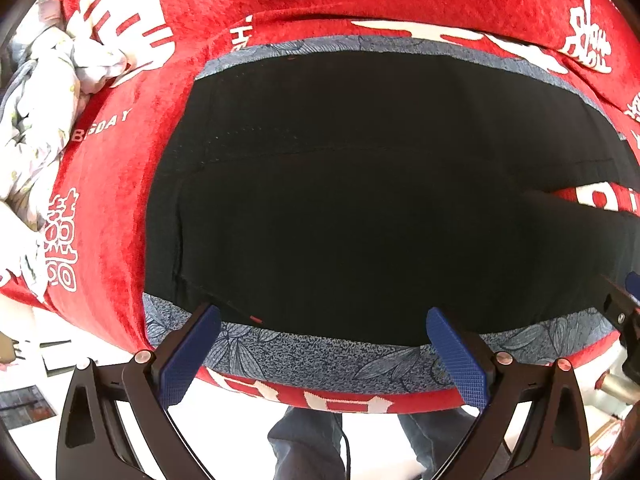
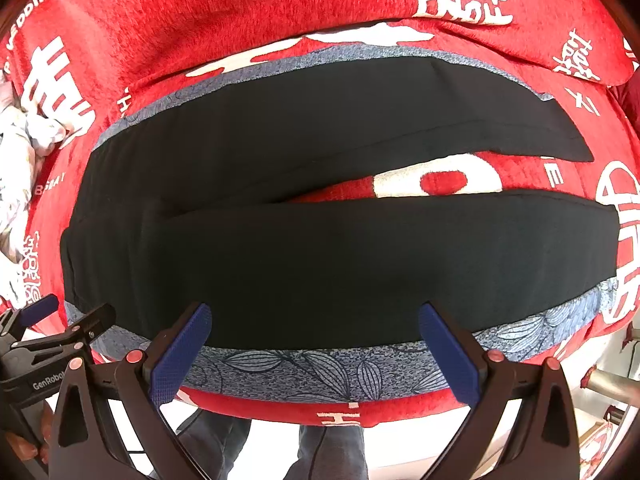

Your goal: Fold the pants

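Black pants [image 1: 360,200] lie flat on a blue-grey leaf-print mat [image 1: 320,360] over a red blanket. The waist end fills the left wrist view. In the right wrist view the pants [image 2: 320,264] show two legs running right, spread apart in a V with red blanket between them. My left gripper [image 1: 324,320] hangs open above the near edge of the pants, nothing between its blue pads [image 1: 188,356]. My right gripper [image 2: 316,316] is open too, over the near leg's lower edge. The left gripper [image 2: 48,320] also shows at the left of the right wrist view.
The red blanket [image 2: 200,20] with white characters covers the bed on all sides. A crumpled white floral cloth [image 1: 40,128] lies at the far left. A person's legs in dark jeans [image 1: 308,444] stand at the bed's near edge. A metal tube [image 2: 612,384] sits low right.
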Motion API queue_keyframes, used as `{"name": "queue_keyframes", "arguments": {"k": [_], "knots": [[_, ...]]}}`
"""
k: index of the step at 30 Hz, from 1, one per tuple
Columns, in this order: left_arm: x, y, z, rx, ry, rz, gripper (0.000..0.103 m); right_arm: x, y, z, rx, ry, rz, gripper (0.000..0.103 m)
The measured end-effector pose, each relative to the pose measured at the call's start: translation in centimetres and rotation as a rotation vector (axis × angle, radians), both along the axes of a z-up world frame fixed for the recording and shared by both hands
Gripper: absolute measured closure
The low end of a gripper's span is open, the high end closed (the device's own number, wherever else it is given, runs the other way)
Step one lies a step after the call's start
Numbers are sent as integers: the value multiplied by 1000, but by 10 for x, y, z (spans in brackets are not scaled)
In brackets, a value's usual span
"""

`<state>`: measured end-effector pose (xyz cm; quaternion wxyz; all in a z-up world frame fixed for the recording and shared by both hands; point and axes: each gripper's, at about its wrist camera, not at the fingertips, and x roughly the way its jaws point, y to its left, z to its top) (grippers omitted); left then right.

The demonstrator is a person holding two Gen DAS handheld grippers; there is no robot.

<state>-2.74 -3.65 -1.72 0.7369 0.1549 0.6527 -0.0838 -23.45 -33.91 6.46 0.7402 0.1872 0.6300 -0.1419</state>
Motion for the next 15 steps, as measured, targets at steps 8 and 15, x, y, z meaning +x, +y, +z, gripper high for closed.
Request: {"name": "queue_keyframes", "arguments": {"k": [8, 15], "knots": [[-5, -3, 7, 2, -31, 43, 0, -2, -4, 1, 11, -18, 32, 0], [-7, 6, 12, 7, -43, 90, 0, -2, -3, -4, 26, -12, 68, 0]]}}
